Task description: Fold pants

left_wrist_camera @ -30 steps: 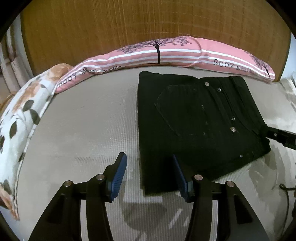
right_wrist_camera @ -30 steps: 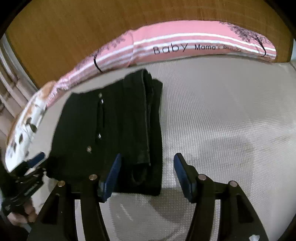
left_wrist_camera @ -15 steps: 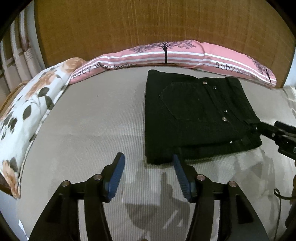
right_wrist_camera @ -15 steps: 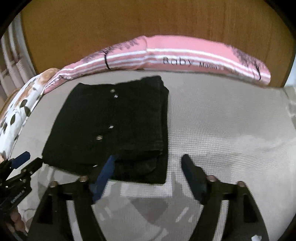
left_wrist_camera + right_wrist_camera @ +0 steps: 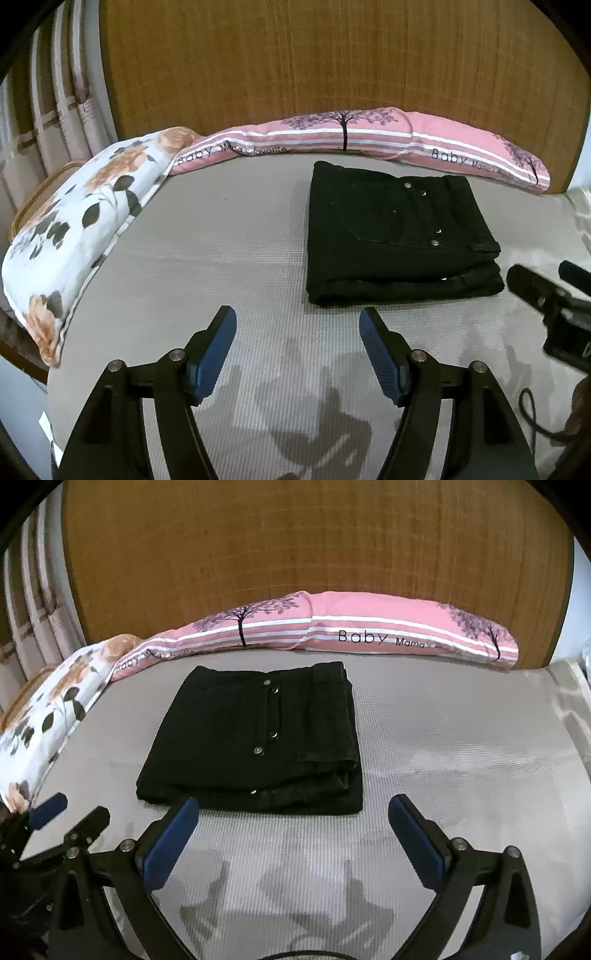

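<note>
I see soft, even indoor light from above, throwing grey gripper shadows on the pale grey woven mattress (image 5: 229,258). Fisheye bends the edges into dark corners; both views stay fairly sharp, without glare.

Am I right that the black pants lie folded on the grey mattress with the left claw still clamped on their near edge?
Not quite. The pants do lie folded on the grey mattress, but the left claw holds nothing: in the left wrist view its jaws are opening, short of the near edge.
</note>
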